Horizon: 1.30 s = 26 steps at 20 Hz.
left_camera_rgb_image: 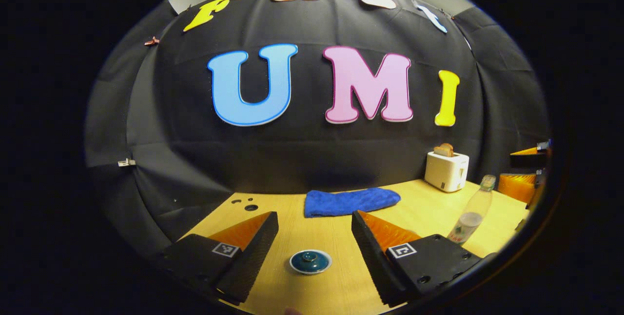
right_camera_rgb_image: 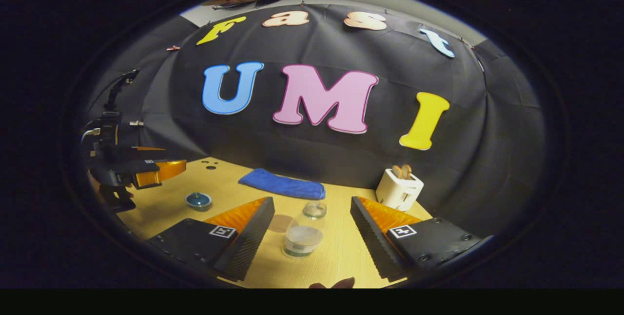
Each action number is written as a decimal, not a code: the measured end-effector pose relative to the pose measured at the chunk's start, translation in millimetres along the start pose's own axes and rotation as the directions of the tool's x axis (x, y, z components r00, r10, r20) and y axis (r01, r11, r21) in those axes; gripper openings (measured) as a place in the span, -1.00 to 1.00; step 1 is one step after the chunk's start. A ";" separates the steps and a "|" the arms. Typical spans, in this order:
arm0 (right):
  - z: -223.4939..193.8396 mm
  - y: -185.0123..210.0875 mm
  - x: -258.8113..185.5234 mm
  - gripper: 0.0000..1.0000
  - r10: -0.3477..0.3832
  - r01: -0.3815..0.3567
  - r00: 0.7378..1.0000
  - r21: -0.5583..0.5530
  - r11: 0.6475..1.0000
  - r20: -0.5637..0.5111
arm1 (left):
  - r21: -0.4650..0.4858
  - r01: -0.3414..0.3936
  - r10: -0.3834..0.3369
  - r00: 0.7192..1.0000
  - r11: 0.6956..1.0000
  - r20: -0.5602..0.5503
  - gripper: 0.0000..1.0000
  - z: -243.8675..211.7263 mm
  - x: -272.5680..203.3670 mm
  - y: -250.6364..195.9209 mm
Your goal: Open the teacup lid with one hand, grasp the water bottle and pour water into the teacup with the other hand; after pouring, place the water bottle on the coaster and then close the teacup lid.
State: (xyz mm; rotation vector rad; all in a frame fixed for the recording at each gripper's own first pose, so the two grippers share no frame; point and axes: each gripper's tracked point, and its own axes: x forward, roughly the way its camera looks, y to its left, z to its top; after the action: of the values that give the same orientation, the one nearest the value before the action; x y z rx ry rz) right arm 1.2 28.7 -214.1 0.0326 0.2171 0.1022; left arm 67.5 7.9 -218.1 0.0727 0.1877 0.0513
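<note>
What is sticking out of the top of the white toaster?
Brown toast pokes out of the top of the white toaster. The right gripper view shows two slices. Their lower parts are hidden inside the slots.

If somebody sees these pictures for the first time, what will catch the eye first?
Probably the blue lidded teacup on the wooden table, framed between the open left gripper. Next, the clear water bottle standing between the open right gripper, then the blue cloth and white toaster behind.
</note>
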 end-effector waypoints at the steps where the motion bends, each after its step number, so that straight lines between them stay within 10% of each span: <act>1: -16.7 -0.4 1.4 0.95 0.001 -0.001 1.000 0.012 1.000 -0.011 | -0.003 0.002 -0.002 1.000 1.000 -0.012 0.94 -16.8 8.2 -0.6; 17: -99.8 8.9 23.9 0.95 0.002 0.004 0.995 0.054 0.999 -0.098 | -0.019 -0.017 0.014 0.991 1.000 -0.134 0.44 -121.6 69.2 7.8; 26: -103.7 10.9 31.8 0.95 -0.009 0.016 0.995 0.071 0.997 -0.101 | 0.019 -0.006 0.009 0.990 1.000 -0.139 -0.33 -126.6 76.4 8.2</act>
State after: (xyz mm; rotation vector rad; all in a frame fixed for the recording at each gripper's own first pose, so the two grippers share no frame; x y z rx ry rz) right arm 8.6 45.0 -321.6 0.0976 0.3213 0.0838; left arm 118.3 29.0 -355.6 0.0886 0.3276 0.0623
